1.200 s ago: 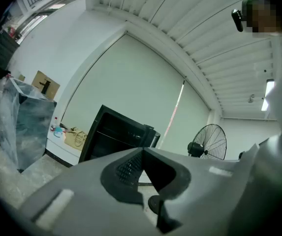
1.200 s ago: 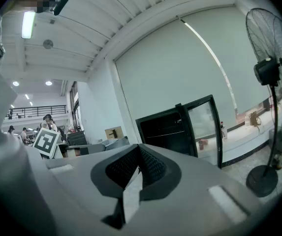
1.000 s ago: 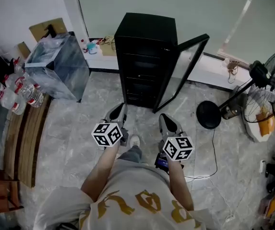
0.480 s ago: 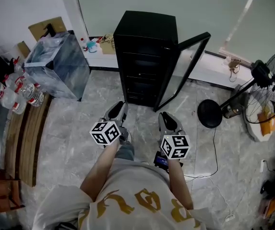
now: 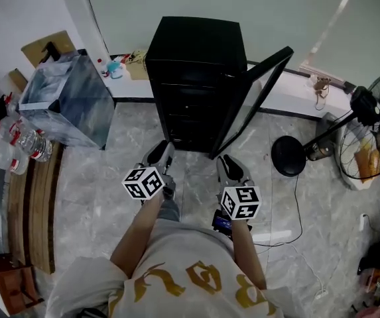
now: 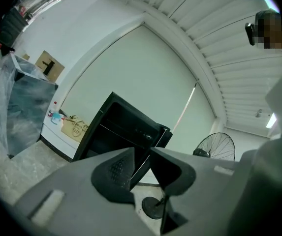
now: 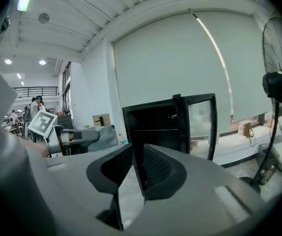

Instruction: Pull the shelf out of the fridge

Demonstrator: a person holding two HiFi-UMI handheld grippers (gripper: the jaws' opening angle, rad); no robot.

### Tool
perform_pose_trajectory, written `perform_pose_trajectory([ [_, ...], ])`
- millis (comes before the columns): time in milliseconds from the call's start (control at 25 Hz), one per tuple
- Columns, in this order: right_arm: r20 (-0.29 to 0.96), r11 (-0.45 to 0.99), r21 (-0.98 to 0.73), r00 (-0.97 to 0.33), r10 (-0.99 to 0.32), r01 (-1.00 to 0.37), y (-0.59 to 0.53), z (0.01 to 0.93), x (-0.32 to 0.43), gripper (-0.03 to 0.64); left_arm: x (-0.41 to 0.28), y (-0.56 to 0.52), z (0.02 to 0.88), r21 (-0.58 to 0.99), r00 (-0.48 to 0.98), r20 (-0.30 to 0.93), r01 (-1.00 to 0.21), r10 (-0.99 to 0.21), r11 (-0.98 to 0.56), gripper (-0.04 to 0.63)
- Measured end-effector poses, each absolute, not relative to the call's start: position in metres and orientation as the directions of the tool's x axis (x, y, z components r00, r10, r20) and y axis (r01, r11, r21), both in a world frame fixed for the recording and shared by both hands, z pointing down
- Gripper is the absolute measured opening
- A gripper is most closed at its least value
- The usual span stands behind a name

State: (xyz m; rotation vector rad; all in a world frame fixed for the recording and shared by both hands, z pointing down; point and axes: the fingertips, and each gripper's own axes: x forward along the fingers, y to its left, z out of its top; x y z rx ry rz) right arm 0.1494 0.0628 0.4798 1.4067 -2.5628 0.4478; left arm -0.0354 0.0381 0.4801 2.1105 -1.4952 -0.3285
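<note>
Head view: two hand-held tools are shown above a marble floor [image 5: 103, 177], short of a black fridge [image 5: 193, 52] whose glass door [image 5: 253, 101] is swung open to the right. The left tool [image 5: 164, 152] is seen with its jaws parted by a narrow gap, and nothing is held or touched. The jaws of the right tool [image 5: 229, 165] have just been opened and stand apart, with nothing between them.

Bare floor is left between the tools and the fridge front. The room is bounded on the left by a plastic-wrapped box [image 5: 63, 101] and on the right by the door's edge and the round base of a fan stand [image 5: 288, 156].

In the right gripper view the shelf [image 7: 154, 130] is made out as a thin level line inside the dark cabinet. It lies beyond both tools, well apart from them, with the right tool's gap lined up on the fridge opening.
</note>
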Motion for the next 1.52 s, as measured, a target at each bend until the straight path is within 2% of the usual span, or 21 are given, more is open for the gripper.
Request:
perform_pose_trajectory([
  [320, 0.372, 0.413, -0.185, -0.453, -0.810, -0.892, -0.022, 0.494, 0.107, 0.097, -0.065, -0.078, 0.500, 0.604, 0.468, 0.143, -0.740, -0.872, -0.298, 0.082],
  [720, 0.363, 0.274, -0.119, -0.299, -0.883, -0.954, -0.099, 0.500, 0.075, 0.097, -0.062, -0.165, 0.533, 0.720, 0.648, 0.153, -0.590, -0.746, -0.365, 0.082],
  [1040, 0.377, 0.274, -0.092, -0.288, -0.880, -0.957, -0.122, 0.500, 0.060, 0.098, -0.060, -0.199, 0.541, 0.833, 0.663, 0.109, -0.468, -0.741, -0.296, 0.082],
  [1240, 0.390, 0.284, -0.119, -0.308, -0.868, -0.951, -0.135, 0.507, 0.061, 0.101, -0.053, -0.213, 0.550, 0.936, 0.642, 0.068, -0.307, -0.764, -0.174, 0.082],
  [1520, 0.410, 0.328, -0.128, -0.351, -0.842, -0.936, -0.157, 0.518, 0.060, 0.107, -0.058, -0.237, 0.567, 0.985, 0.575, 0.045, -0.164, -0.817, -0.062, 0.086],
])
